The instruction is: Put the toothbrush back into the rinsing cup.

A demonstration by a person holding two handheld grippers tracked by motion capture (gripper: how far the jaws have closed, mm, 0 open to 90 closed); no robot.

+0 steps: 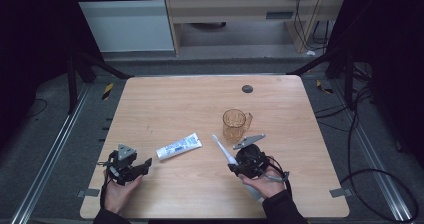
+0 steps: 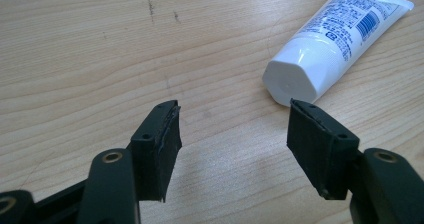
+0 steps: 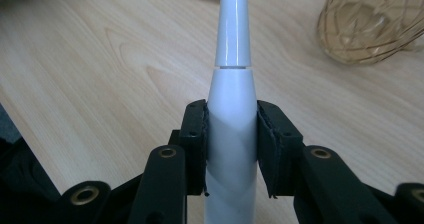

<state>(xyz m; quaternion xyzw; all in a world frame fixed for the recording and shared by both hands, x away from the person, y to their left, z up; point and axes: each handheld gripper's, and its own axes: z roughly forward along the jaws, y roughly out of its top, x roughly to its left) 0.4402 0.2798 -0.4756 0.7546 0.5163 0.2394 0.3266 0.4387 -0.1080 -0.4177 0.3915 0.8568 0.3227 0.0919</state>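
Jaws around smooth white toothbrush [image 3: 231,134]

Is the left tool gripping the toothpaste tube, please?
No: in the left gripper view the left tool is open, and the tube lies on the table beyond its jaws, untouched.

Both forearms wear dark sleeves. The left claw [image 1: 146,165] is black, with a grey three-cornered plate on top at about 11 o'clock of its body and a thin black cable trailing beside the left hand [image 1: 119,189]. The right claw [image 1: 232,167] is black too, its grey plate at 12 o'clock, a black cable looping at 3 o'clock past the right hand [image 1: 263,183]. Close up, each jaw carries a flat black pad with small screw holes and brass-ringed pivots behind.
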